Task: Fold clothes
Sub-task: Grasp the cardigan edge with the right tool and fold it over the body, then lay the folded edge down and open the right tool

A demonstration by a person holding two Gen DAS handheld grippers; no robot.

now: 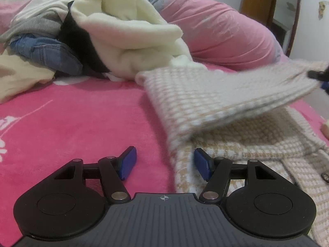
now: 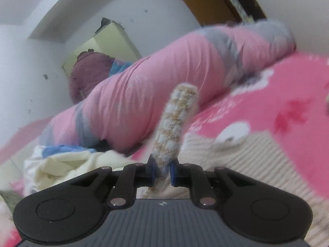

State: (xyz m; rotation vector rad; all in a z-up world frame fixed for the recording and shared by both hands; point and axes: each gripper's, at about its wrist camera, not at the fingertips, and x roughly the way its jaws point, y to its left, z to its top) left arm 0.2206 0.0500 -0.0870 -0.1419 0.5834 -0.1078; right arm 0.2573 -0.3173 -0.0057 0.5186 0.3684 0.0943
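A beige and white checked knit garment point(image 1: 222, 100) lies on the pink bedspread point(image 1: 82, 123), one part lifted and stretched to the right. My left gripper point(image 1: 164, 162) is open and empty, low over the bed at the garment's left edge. My right gripper point(image 2: 162, 170) is shut on a fold of the same checked garment point(image 2: 176, 119), which sticks up between its blue pads. The right gripper also shows at the right edge of the left wrist view point(image 1: 318, 75), holding the lifted part.
A pile of clothes lies at the back left: a cream fleece point(image 1: 131, 33), jeans point(image 1: 47, 51), a black item point(image 1: 82, 41) and a grey garment point(image 1: 33, 24). A long pink bolster point(image 1: 222, 30) lies along the back. A wooden door point(image 1: 267, 6) stands beyond.
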